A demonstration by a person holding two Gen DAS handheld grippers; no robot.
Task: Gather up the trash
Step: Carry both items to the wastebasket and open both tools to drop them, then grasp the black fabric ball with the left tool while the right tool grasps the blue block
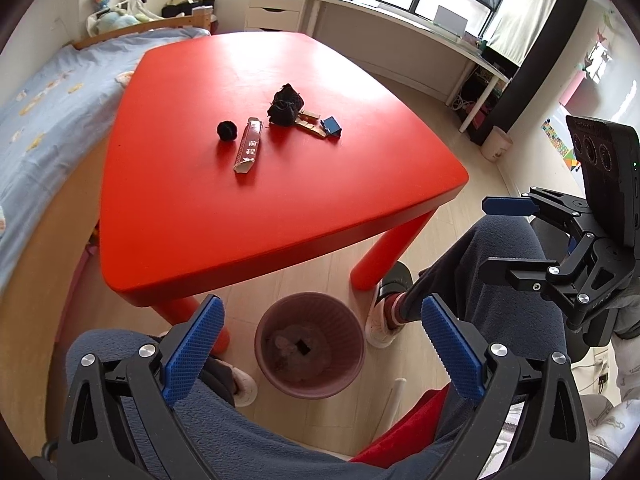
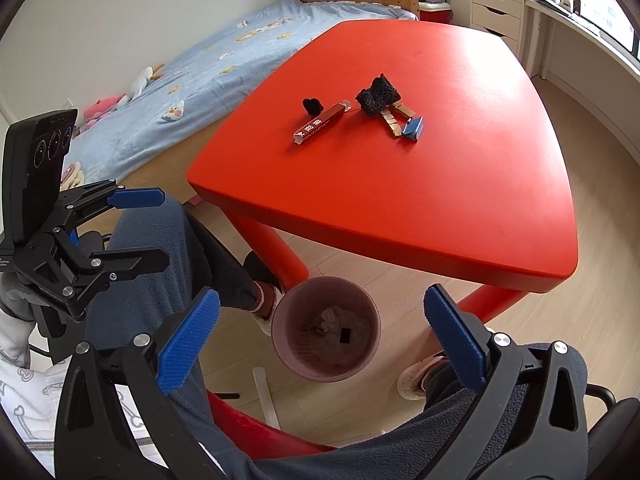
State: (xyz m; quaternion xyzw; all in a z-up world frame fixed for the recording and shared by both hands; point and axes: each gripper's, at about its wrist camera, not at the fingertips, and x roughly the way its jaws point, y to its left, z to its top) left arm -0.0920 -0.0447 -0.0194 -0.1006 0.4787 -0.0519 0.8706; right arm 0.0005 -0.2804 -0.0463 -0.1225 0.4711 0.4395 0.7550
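On the red table (image 1: 280, 200) (image 2: 460, 200) lie a small black ball (image 1: 227, 131) (image 2: 312, 105), a long red wrapper (image 1: 248, 146) (image 2: 320, 125), a crumpled black net (image 1: 285, 105) (image 2: 378, 95), tan wooden pieces (image 1: 310, 120) (image 2: 394, 118) and a small blue box (image 1: 331, 125) (image 2: 413, 127). A pink bin (image 1: 310, 348) (image 2: 326, 330) with scraps inside stands on the floor below the table's near edge. My left gripper (image 1: 320, 346) (image 2: 138, 228) is open and empty above the bin. My right gripper (image 2: 322, 344) (image 1: 500, 236) is open and empty too, held over the person's lap.
A bed (image 1: 44, 120) (image 2: 192, 60) with a blue sheet and soft toys runs along the table's left side. A white drawer unit (image 1: 276, 4) and a long white desk (image 1: 400, 28) stand behind. The person's knees (image 1: 504, 272) and slippers (image 1: 380, 320) flank the bin.
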